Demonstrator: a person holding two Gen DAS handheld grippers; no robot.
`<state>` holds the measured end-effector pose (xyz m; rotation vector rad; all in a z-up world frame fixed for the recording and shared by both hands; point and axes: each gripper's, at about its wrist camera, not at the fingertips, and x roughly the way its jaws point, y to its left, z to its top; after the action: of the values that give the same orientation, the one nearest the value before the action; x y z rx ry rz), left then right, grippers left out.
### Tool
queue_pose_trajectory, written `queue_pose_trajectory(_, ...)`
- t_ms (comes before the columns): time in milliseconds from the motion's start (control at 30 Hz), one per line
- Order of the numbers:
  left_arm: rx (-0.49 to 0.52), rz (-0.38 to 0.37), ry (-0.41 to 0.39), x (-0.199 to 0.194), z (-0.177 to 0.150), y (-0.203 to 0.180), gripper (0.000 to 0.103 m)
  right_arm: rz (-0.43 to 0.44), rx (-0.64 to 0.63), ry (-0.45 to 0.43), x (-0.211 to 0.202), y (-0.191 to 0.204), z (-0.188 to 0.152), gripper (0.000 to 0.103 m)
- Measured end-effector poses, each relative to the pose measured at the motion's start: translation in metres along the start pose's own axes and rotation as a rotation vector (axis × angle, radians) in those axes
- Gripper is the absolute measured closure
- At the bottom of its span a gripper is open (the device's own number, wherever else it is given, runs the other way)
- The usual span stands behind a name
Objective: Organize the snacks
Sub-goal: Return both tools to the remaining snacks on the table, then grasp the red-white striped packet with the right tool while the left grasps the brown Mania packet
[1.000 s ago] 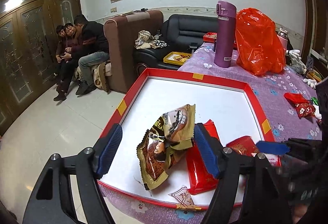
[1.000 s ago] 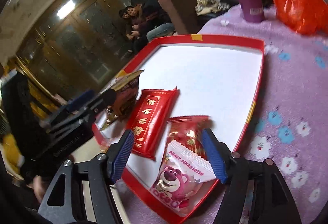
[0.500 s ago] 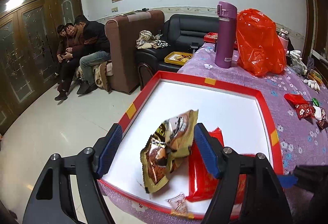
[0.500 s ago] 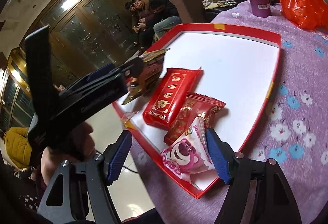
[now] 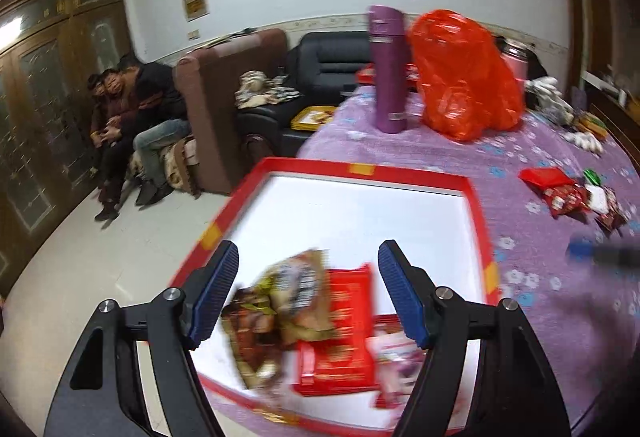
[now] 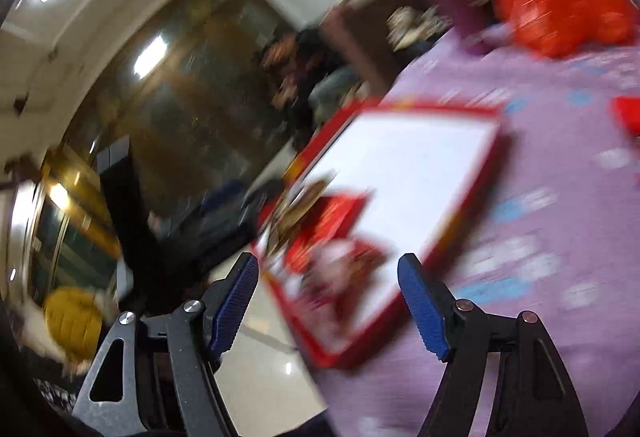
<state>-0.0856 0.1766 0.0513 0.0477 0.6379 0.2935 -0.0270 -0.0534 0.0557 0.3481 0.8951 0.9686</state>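
- Crinkly foil and thin plastic: in the left wrist view the brown-gold snack packet (image 5: pixel 276 313) and the red packet (image 5: pixel 340 333) lie touching at the near edge of the red-rimmed tray (image 5: pixel 360 169). They look light, soft and slippery; I'd pinch a sealed edge.
- The left gripper (image 5: pixel 308 297) hangs above them, jaws wide, holding nothing. Loose snacks (image 5: pixel 560 189) sit by the table's right edge; motion smears the print.
- In the right wrist view, heavy blur hides the labels. The right gripper (image 6: pixel 328 301) stands wide and empty over the tray's near corner.
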Motion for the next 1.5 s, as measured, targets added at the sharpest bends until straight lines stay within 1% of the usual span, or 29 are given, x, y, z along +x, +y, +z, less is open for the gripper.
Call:
queue_pose_trajectory(133,0.059,-0.082,0.003,-0.004,0.004,-0.038,0.03,-0.128,0.13,-0.164,-0.074,-0.065,0.019,0.028)
queue_pose_trajectory(167,0.084,-0.111,0.007,-0.005,0.005,-0.052,0.027,-0.173,0.168,-0.213,-0.098,-0.085,0.022,0.028)
queue_pose_trajectory(200,0.103,-0.13,0.009,-0.006,0.006,-0.062,0.025,-0.209,0.195,-0.246,-0.116,-0.1,0.022,0.027)
queue_pose_trajectory(267,0.155,-0.174,0.016,-0.008,0.007,-0.087,0.024,-0.286,0.265,-0.309,-0.151,-0.13,0.021,0.026)
queue_pose_trajectory(300,0.187,-0.198,0.02,-0.009,0.007,-0.102,0.024,-0.321,0.303,-0.327,-0.166,-0.146,0.023,0.026)
queue_pose_trajectory(367,0.25,-0.243,0.027,-0.01,0.008,-0.129,0.025,-0.393,0.383,-0.337,-0.189,-0.175,0.027,0.026)
queue_pose_trajectory(467,0.321,-0.301,0.044,-0.014,0.009,-0.161,0.025,-0.479,0.447,-0.335,-0.209,-0.21,0.034,0.026)
queue_pose_trajectory(567,0.389,-0.385,0.079,-0.015,0.014,-0.193,0.025,-0.566,0.471,-0.26,-0.2,-0.236,0.046,0.026)
queue_pose_trajectory(633,0.406,-0.417,0.088,-0.014,0.015,-0.208,0.025,-0.616,0.49,-0.205,-0.187,-0.243,0.052,0.031)
queue_pose_trajectory(667,0.422,-0.421,0.095,-0.013,0.018,-0.217,0.025,-0.63,0.49,-0.193,-0.186,-0.248,0.047,0.039)
queue_pose_trajectory(700,0.431,-0.423,0.098,-0.013,0.018,-0.222,0.025,-0.645,0.485,-0.184,-0.181,-0.251,0.047,0.043)
queue_pose_trajectory(833,0.469,-0.44,0.108,-0.011,0.02,-0.244,0.025,-0.679,0.472,-0.153,-0.173,-0.26,0.041,0.043)
queue_pose_trajectory(933,0.5,-0.459,0.091,-0.01,0.022,-0.262,0.025,-0.668,0.466,-0.141,-0.167,-0.264,0.039,0.047)
queue_pose_trajectory(1000,0.532,-0.471,0.076,-0.008,0.023,-0.276,0.025,-0.703,0.429,-0.13,-0.161,-0.266,0.039,0.051)
queue_pose_trajectory(1133,0.596,-0.492,0.053,-0.003,0.023,-0.303,0.025,-0.761,0.343,-0.117,-0.152,-0.259,0.041,0.053)
queue_pose_trajectory(1200,0.635,-0.513,0.044,0.0,0.023,-0.317,0.025,-0.837,0.252,-0.084,-0.142,-0.252,0.041,0.06)
queue_pose_trajectory(1267,0.677,-0.546,0.051,0.002,0.023,-0.331,0.025,-0.894,0.183,-0.052,-0.135,-0.248,0.041,0.065)
queue_pose_trajectory(1333,0.694,-0.575,0.058,0.005,0.024,-0.341,0.025,-0.92,0.145,-0.031,-0.131,-0.247,0.041,0.069)
queue_pose_trajectory(1367,0.698,-0.585,0.064,0.007,0.025,-0.346,0.025,-0.933,0.129,-0.018,-0.131,-0.246,0.04,0.073)
queue_pose_trajectory(1433,0.699,-0.596,0.073,0.012,0.029,-0.354,0.025,-0.904,0.161,-0.02,-0.139,-0.251,0.04,0.076)
queue_pose_trajectory(1467,0.702,-0.603,0.076,0.014,0.031,-0.359,0.025,-0.867,0.214,-0.04,-0.148,-0.258,0.04,0.078)
queue_pose_trajectory(1500,0.706,-0.61,0.079,0.015,0.033,-0.363,0.025,-0.848,0.246,-0.053,-0.154,-0.262,0.04,0.079)
